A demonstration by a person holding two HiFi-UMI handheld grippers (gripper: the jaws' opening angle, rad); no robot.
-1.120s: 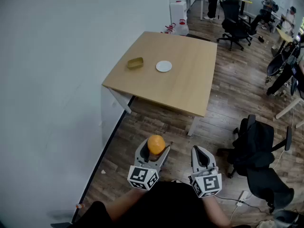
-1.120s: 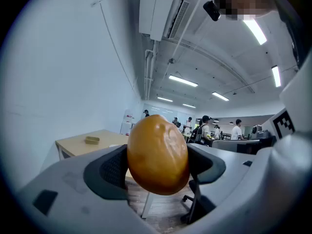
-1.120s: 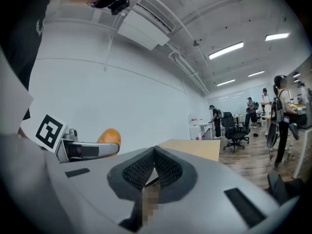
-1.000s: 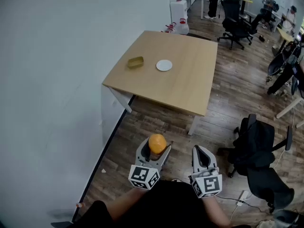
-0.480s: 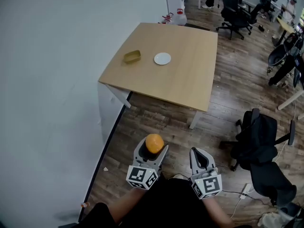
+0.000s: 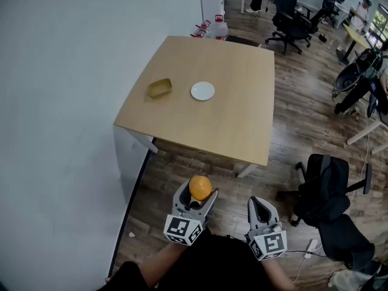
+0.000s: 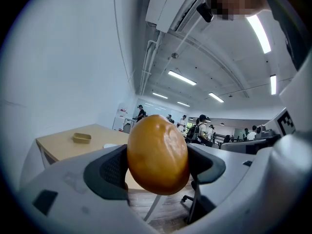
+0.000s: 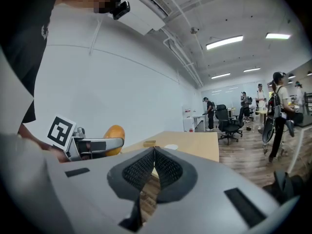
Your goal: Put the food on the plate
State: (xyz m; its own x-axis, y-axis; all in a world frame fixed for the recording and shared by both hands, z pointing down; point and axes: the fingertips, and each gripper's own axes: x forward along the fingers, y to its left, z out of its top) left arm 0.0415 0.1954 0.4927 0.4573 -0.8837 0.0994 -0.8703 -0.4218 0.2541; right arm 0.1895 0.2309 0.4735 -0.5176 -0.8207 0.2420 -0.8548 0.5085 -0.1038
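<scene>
A plain white wall [image 6: 66, 114] fills the left side. Against it, far from the person, stands a light wooden square table [image 6: 236, 117] on a dark wood-plank floor [image 6: 182, 162]. On the table's left part lies a small yellowish rectangular dish [image 6: 159, 88], and just right of it, apart from it, a small round white plate [image 6: 202, 91] with nothing on it.

Near the person, off the table and above the floor, the left gripper [image 6: 196, 197] points toward the table. Its dark padded fingers [image 7: 109, 172] pinch a smooth round orange-coloured food item [image 6: 200, 187] from both sides, so the food sits at the fingertips, well apart from the plate.

To the right of it, at about the same nearness, the right gripper [image 6: 261, 207] is held level with nothing in it. Its ribbed dark fingers [image 8: 141, 172] are pressed together, pad against pad.

Farther right, a black office chair [image 6: 321, 190] stands on the floor beside the table's near right corner.
</scene>
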